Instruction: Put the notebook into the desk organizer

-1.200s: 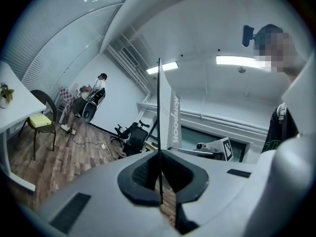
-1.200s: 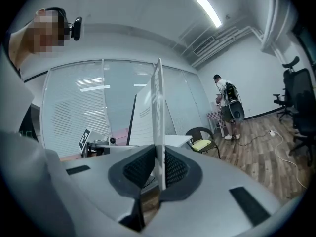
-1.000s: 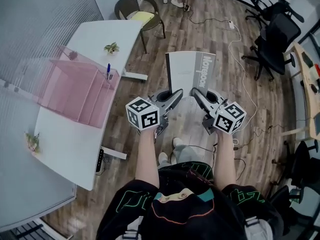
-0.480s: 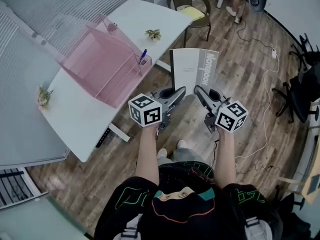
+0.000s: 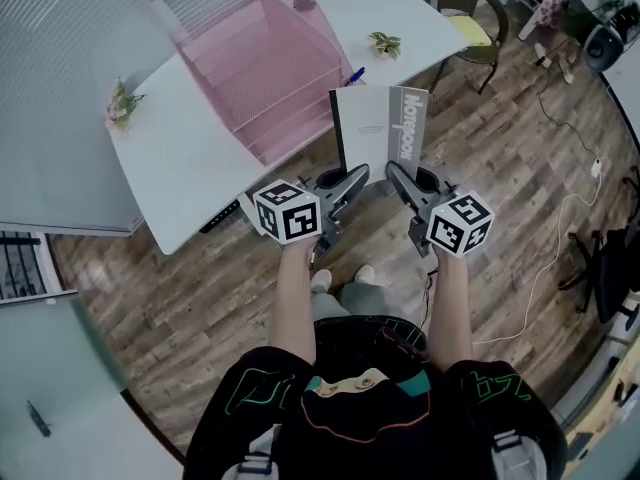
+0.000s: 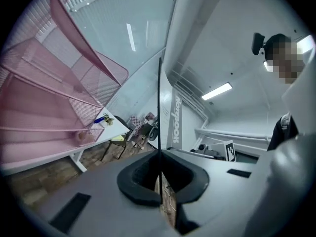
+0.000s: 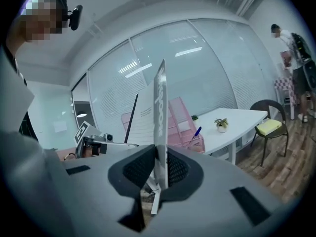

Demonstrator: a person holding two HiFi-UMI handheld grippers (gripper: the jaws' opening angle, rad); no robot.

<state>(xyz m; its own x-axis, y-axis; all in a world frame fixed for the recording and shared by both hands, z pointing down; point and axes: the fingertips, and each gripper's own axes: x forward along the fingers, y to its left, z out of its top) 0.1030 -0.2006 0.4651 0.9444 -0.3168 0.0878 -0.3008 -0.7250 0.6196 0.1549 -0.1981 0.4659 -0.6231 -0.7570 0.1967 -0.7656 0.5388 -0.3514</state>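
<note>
A grey notebook stands upright in the air, opened like a V, held between both grippers. My left gripper is shut on its thin left cover, which shows edge-on. On the thicker right half with the printed title my right gripper is shut. The pink wire desk organizer stands on the white table, just beyond and left of the notebook. The left gripper view has the organizer at the left; in the right gripper view the organizer sits behind the notebook.
Small potted plants stand on the table, and a blue pen pokes up at the organizer's corner. A wicker chair sits at the table's far end. Cables run over the wood floor at the right. A glass wall backs the table.
The table and organizer have swung from the left of the head view to straight ahead and closer to the notebook. Both grippers keep their hold on the notebook.
</note>
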